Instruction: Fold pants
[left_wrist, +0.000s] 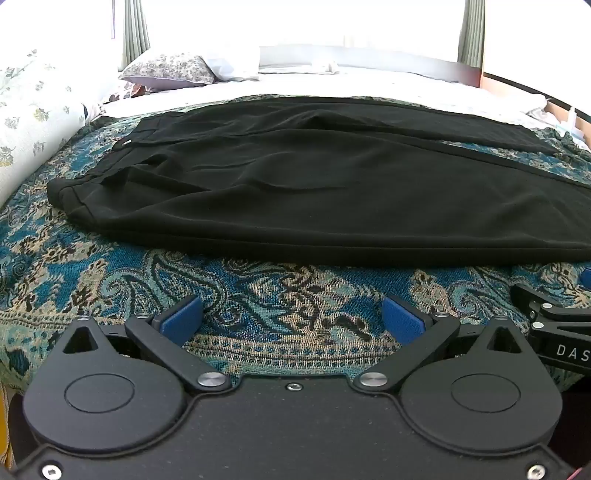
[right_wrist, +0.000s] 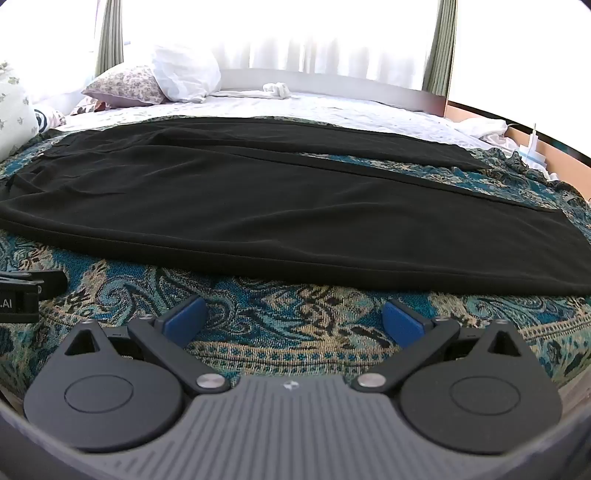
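Note:
Black pants (left_wrist: 295, 192) lie flat on a blue paisley bedspread (left_wrist: 258, 295), waistband to the left, both legs running right. They also show in the right wrist view (right_wrist: 277, 206), where the leg ends reach the right side. My left gripper (left_wrist: 291, 319) is open and empty, hovering over the bedspread just short of the pants' near edge. My right gripper (right_wrist: 293, 319) is open and empty, also just short of the near edge. The right gripper's body (left_wrist: 554, 332) shows at the right edge of the left wrist view.
Pillows (left_wrist: 173, 70) and a white pillow (right_wrist: 184, 74) lie at the far left of the bed. White sheet (right_wrist: 332, 107) covers the far side. A floral bolster (left_wrist: 37, 122) lies along the left. A wooden bed frame (right_wrist: 517, 133) bounds the far right.

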